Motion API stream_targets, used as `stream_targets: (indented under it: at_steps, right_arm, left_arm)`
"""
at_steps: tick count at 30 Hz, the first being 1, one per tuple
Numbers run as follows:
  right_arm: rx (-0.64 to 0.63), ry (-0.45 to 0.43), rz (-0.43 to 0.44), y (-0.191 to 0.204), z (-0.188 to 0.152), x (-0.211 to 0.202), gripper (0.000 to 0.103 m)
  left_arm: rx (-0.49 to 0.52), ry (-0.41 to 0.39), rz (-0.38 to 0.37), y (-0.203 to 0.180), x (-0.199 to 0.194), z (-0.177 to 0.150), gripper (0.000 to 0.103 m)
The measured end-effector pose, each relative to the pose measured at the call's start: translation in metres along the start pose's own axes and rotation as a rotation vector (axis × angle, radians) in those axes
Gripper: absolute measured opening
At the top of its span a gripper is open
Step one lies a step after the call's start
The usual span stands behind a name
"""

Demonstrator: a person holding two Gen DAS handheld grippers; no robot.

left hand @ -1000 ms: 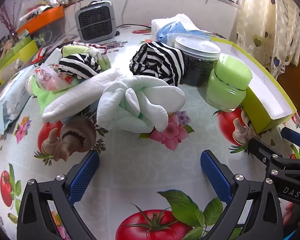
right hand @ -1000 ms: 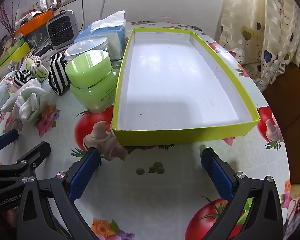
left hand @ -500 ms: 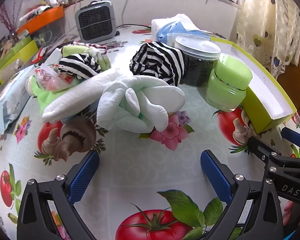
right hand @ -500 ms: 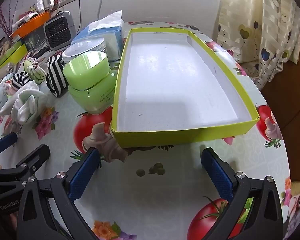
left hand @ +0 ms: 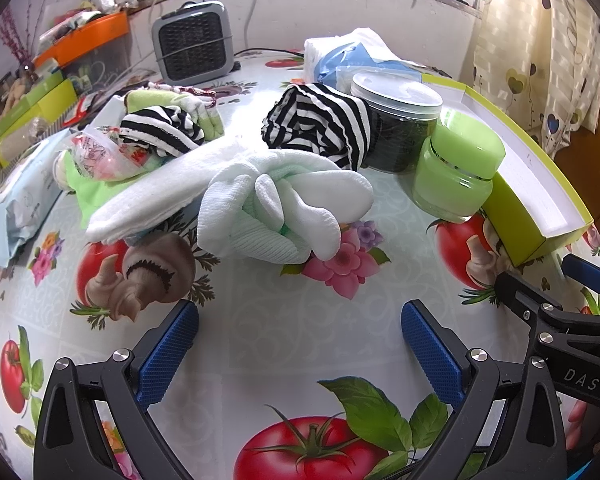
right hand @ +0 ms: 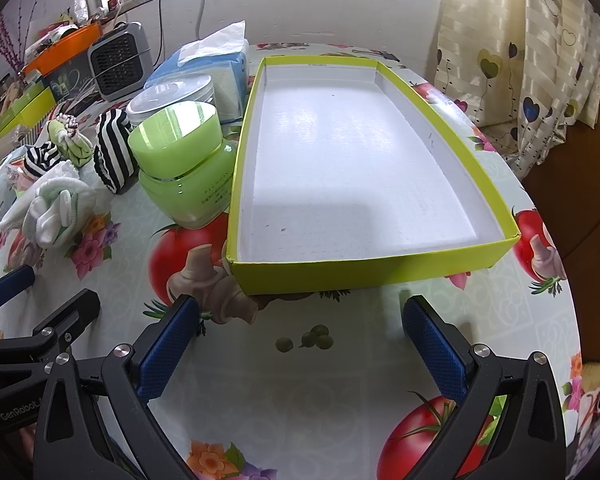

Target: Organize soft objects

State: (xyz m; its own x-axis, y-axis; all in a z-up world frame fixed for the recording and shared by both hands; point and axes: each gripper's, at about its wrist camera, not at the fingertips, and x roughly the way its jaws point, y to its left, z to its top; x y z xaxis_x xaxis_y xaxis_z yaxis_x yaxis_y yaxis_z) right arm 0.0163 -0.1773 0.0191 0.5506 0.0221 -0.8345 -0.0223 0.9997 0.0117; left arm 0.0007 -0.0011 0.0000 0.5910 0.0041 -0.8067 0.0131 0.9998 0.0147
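Since a second ago the right claw [right hand: 298, 336] has drifted a little to the right, so the green-walled box [right hand: 372, 270] and the jars sit slightly further left in its view; the left claw [left hand: 300, 340] has not moved, and the soft things lie as before.

Both claws hang open over the desk [left hand: 300, 320] with nothing between their blue pads.

Ahead of the left claw, the white sock bundle [left hand: 284, 208] lies on the flowered cloth, its long axis running left to right, one loose end trailing out to the left. Behind it sit a striped roll [left hand: 320, 124] and, further left, a smaller striped sock [left hand: 160, 130] on a heap with green-and-white cloth [left hand: 172, 100] and a crinkled plastic packet [left hand: 96, 152].

The striped roll leans against a clear-lidded dark jar [left hand: 400, 128]; a green jar [left hand: 456, 176] stands just beside that, touching the box wall. Both jars stand between the socks and the box. A blue tissue pack [right hand: 208, 68] and a grey fan heater [left hand: 194, 42] stand further back.

The box is open-topped with a white floor, its long axis running away from the right claw.

Readable writing: "DAS" on the right claw's body in the left view, "GenRobot" on the left claw's in the right view. The green jar's label is too small to read.
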Motion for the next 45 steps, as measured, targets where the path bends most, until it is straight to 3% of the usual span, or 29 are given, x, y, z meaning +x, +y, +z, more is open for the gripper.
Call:
stream_targets:
  at_steps: [45]
  right_arm:
    - [-0.004,0.0,0.003,0.0025,-0.0007,-0.0004,0.103]
  left_arm:
    - [-0.009,-0.001,0.004,0.0056,-0.0032,-0.0044,0.101]
